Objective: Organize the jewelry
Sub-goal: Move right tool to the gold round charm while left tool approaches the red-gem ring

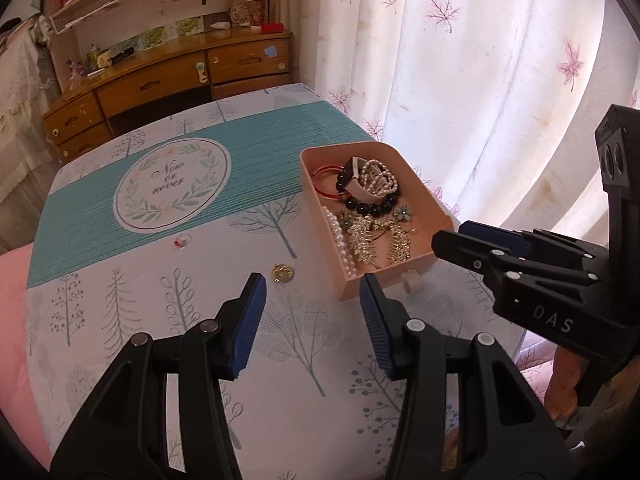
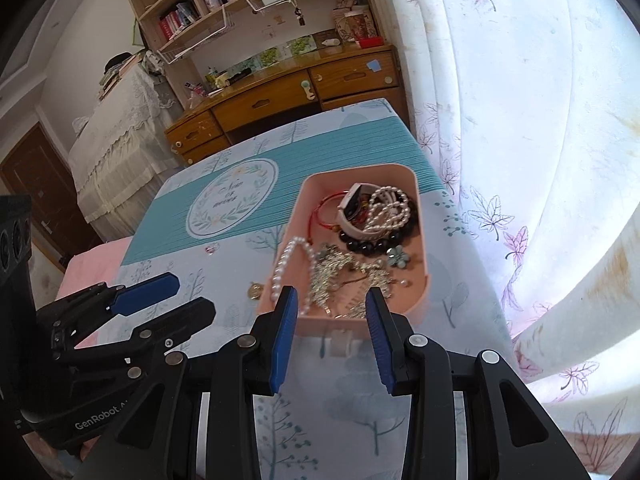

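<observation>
Pink plastic tray (image 1: 404, 272) held most of the jewelry; a gold coin-like charm (image 1: 283, 272) and what seemed a small ring (image 1: 181, 242) lay loose on the tablecloth (image 1: 120, 300). Left gripper (image 1: 312, 320) and right gripper (image 2: 332, 332) hung apart, empty. Next likely meant picking up the charm.

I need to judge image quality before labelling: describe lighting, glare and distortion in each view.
Left wrist view: the backlit curtain is nearly blown out at right, while the tray and left gripper stay sharp; fisheye bends the desk and darkens the corners. Right wrist view: the curtain glares still more, the door side is dim, and the right gripper is crisp.
</observation>
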{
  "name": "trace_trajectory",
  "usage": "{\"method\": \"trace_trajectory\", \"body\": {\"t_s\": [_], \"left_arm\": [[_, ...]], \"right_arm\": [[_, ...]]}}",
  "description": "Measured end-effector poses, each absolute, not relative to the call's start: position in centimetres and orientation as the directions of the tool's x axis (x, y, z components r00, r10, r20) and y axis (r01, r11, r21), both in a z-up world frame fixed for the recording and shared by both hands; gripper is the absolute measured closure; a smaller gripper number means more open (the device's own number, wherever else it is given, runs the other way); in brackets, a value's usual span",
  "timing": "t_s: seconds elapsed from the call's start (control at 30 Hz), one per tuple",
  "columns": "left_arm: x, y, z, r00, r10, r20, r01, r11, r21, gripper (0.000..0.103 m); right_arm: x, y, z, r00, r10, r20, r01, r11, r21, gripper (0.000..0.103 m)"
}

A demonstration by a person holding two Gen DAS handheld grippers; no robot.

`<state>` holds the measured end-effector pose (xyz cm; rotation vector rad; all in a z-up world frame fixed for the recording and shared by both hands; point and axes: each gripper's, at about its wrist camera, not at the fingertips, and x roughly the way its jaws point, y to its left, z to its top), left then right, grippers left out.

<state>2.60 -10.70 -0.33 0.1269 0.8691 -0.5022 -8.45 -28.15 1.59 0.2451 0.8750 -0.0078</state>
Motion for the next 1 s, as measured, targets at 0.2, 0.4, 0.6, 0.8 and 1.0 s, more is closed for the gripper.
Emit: {"method": "trace_trajectory", "body": {"t_s": [0.2,0.4,0.6,0.8,1.0], "left_arm": [[1.3,-5.3,-0.2,0.568,-0.315,-0.761,0.366,0.924,-0.11,0.057],[1.1,0.1,-1.5,0.564,-0.278,-0.777,0.248,0.955,-0.162,0.057],[1.5,3.4,-2.7,0.549,-0.257,-0.795,0.182,0.965,-0.186,0.057],[4.2,3.9,-3.1,0.482,-0.279,-0.831,0.22,0.956,-0.194,0.057],[9.6,3.3,-2.4,0.445,-0.253,-0.859,0.278,0.951,-0.136,0.057]], "right_arm": [[-10.0,-25.2,2.5,0.639,0.127,-0.759,0.05,0.977,0.206,0.067],[-10.4,-21.8,2.8,0.62,0.167,-0.766,-0.027,0.981,0.192,0.067],[-9.3,-18.2,2.6,0.578,0.209,-0.789,-0.136,0.978,0.159,0.067],[-4.6,-15.0,3.0,0.476,0.202,-0.856,-0.315,0.948,0.048,0.067],[1.9,-12.3,1.7,0.276,0.143,-0.95,-0.432,0.902,0.01,0.067]]}}
